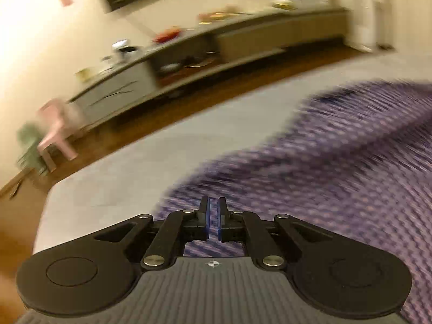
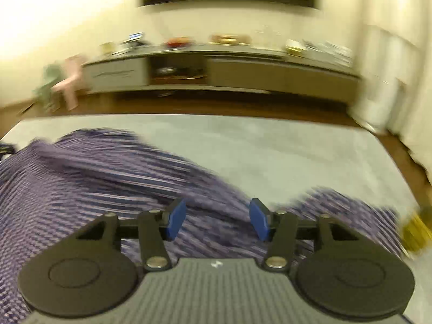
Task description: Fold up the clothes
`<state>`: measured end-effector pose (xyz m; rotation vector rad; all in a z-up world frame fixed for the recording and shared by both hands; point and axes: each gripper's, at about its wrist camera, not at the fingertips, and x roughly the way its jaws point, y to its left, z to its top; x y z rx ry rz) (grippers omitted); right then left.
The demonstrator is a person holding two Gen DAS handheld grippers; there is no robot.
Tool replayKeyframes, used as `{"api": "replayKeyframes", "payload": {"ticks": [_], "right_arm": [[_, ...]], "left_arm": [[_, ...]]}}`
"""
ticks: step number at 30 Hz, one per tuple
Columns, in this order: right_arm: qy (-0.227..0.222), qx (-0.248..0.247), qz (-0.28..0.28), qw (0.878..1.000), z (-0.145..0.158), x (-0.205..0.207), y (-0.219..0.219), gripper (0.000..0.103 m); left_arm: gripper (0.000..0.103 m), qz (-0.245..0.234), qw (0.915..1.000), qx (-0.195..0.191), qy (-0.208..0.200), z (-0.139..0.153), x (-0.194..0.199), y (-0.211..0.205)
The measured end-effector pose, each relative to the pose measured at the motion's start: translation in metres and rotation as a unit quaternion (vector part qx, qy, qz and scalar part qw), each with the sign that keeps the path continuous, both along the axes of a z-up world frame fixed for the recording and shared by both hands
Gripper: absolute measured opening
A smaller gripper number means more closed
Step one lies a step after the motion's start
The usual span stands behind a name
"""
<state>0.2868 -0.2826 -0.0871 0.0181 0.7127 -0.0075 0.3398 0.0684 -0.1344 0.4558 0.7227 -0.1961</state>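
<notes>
A purple and white checked garment [image 1: 324,162] lies spread and rumpled on a light grey surface [image 1: 151,156]. It also shows in the right wrist view [image 2: 94,178]. My left gripper [image 1: 213,220] sits over the garment's near left edge with its blue pads almost together and nothing visible between them. My right gripper [image 2: 218,221] hovers over the garment with its blue pads wide apart and empty. Both views are motion-blurred.
The grey surface [image 2: 283,156] ends at a wooden floor [image 1: 129,135]. A long low cabinet [image 2: 216,73] with clutter stands against the far wall. A pink child's chair [image 1: 58,132] stands at the left. A yellow object [image 2: 417,232] lies at the right edge.
</notes>
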Motion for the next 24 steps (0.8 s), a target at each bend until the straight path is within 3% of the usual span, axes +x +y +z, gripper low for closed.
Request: {"api": "replayKeyframes", "payload": {"ticks": [1,5,8,10,13,17,21,22,24], "right_arm": [[0.000,-0.006,0.013,1.000,-0.001,0.015,0.013,0.060],[-0.002,-0.032,0.065,0.997,-0.003,0.077,0.064,0.060],[0.011,-0.047,0.096,0.994,-0.018,0.127,0.084,0.058],[0.044,-0.045,0.134,0.989,-0.029,0.159,0.102,0.045],[0.100,-0.056,0.177,0.978,-0.050,0.201,0.125,0.037],[0.079,-0.047,0.133,0.987,-0.051,0.244,0.125,0.037],[0.053,-0.090,0.076,0.992,-0.051,0.277,0.131,0.046],[0.054,-0.091,0.079,0.991,-0.047,0.275,0.130,0.043],[0.026,-0.048,0.076,0.996,-0.021,0.237,0.113,0.043]], "left_arm": [[0.005,-0.013,0.9999,0.004,0.004,-0.004,-0.006,-0.011],[0.005,-0.059,0.9982,-0.002,0.002,-0.019,-0.003,-0.054],[0.005,-0.079,0.9964,0.000,0.029,-0.035,0.011,-0.072],[0.004,-0.083,0.9961,-0.002,0.028,-0.043,0.019,-0.075],[0.005,-0.072,0.9970,-0.021,0.021,-0.045,0.035,-0.068],[0.005,-0.028,0.9996,-0.008,0.000,-0.048,0.070,-0.059],[0.005,0.018,0.9997,-0.016,0.004,-0.040,0.101,-0.044],[0.004,0.028,0.9994,-0.019,0.009,-0.036,0.101,-0.039],[0.004,0.016,0.9987,-0.046,0.017,-0.024,0.082,-0.031]]}}
